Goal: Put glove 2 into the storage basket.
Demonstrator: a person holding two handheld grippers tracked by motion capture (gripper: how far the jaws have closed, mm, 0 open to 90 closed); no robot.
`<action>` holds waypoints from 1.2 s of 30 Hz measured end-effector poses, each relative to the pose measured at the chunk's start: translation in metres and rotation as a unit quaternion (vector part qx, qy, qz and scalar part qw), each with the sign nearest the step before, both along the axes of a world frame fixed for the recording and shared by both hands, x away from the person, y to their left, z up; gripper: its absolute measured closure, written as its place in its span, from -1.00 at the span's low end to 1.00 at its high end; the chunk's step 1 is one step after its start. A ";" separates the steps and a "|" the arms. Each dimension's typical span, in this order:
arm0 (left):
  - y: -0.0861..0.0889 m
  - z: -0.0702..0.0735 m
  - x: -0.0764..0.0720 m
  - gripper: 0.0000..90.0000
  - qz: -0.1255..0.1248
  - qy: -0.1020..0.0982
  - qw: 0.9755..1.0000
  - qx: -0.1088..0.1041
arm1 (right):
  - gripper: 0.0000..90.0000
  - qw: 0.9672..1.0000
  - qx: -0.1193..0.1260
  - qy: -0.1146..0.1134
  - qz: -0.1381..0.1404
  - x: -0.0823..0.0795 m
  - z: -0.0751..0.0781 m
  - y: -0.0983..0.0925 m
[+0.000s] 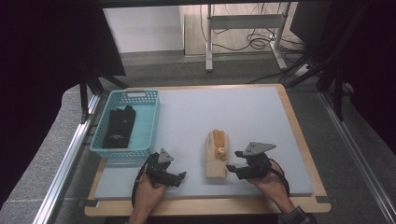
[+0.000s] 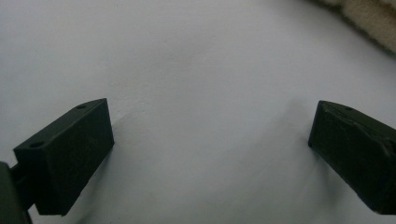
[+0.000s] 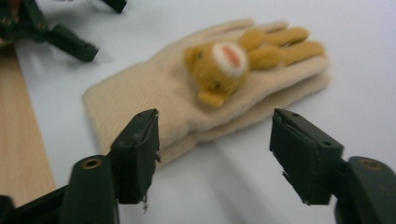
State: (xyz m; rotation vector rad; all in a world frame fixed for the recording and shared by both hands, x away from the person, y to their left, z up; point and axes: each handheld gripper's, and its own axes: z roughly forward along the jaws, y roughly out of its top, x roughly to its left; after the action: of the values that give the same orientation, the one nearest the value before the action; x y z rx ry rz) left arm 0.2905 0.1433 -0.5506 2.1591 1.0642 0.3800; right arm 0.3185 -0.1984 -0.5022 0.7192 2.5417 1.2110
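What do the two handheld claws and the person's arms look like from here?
Both the left claw and the right claw are black, with blocky black jaws, each topped by a grey three-cornered plate. A black cable loops from each. A dark checked cuff shows at the right wrist.

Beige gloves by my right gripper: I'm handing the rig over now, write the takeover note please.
Left gripper: jaws open over bare mat, holding nothing.
Right gripper: jaws open, aimed at the cuff side of the beige gloves, not touching them.
The beige gloves lie stacked on the grey mat, bear face on top.
Black gloves already lie in the teal basket at the mat's left edge.
Likely left: grasp the beige gloves and carry them to the basket.
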 end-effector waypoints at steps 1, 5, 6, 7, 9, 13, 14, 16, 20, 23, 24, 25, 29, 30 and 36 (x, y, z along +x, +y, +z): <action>0.000 0.000 0.000 -1.00 0.000 0.000 1.000 0.000 | -0.13 1.000 -0.005 0.001 0.003 -0.002 -0.002 0.000; 0.000 0.000 0.000 -1.00 0.000 0.000 1.000 0.000 | 0.32 1.000 -0.029 0.008 0.010 -0.007 -0.009 0.004; 0.000 0.000 0.000 -1.00 0.000 0.000 1.000 0.000 | 0.47 0.999 -0.029 0.013 0.012 -0.008 -0.011 0.005; 0.000 0.000 0.000 -1.00 0.000 0.000 1.000 0.000 | 0.57 0.999 -0.027 0.021 0.013 -0.007 -0.013 0.006; 0.000 0.000 0.000 -1.00 0.000 0.000 1.000 0.000 | 0.74 0.999 -0.025 0.039 0.010 -0.006 -0.017 0.009; 0.000 0.000 0.000 -1.00 0.000 0.000 1.000 0.000 | 0.87 0.998 -0.026 0.048 0.015 -0.004 -0.025 0.020; 0.000 0.000 0.000 -1.00 0.000 0.000 1.000 0.000 | 0.88 0.998 -0.023 0.048 0.016 -0.004 -0.025 0.023; 0.000 0.000 0.000 -1.00 0.000 0.000 1.000 0.000 | 0.89 0.998 -0.022 0.047 0.019 -0.003 -0.025 0.031; 0.000 0.000 0.000 -1.00 0.000 0.000 1.000 0.000 | 0.89 0.999 -0.025 0.041 0.022 0.000 -0.026 0.050; 0.000 0.000 0.000 -0.99 -0.001 0.000 1.000 0.001 | 0.89 0.999 -0.025 0.035 0.023 0.002 -0.028 0.063; 0.000 0.000 0.000 -0.99 -0.001 0.000 1.000 0.001 | 0.89 0.999 -0.025 0.032 0.024 0.004 -0.029 0.067; 0.000 0.000 0.000 -0.99 0.000 0.000 1.000 0.001 | 0.89 0.999 -0.024 0.030 0.025 0.005 -0.030 0.071; 0.000 0.000 0.000 -0.99 0.001 -0.001 1.000 0.000 | 0.87 0.999 -0.031 0.017 0.030 0.007 -0.032 0.082; 0.000 0.000 0.000 -0.99 0.001 -0.001 1.000 0.000 | 0.81 0.999 -0.033 0.013 0.030 0.007 -0.031 0.082; 0.000 0.000 0.000 -0.99 0.000 0.000 1.000 0.000 | 0.26 0.998 -0.061 -0.022 0.009 0.003 -0.028 0.058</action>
State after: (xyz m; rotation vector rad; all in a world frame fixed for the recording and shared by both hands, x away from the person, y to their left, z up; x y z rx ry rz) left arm 0.2903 0.1434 -0.5505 2.1598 1.0632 0.3811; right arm 0.3214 -0.1408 -0.5299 0.6372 2.5648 1.0537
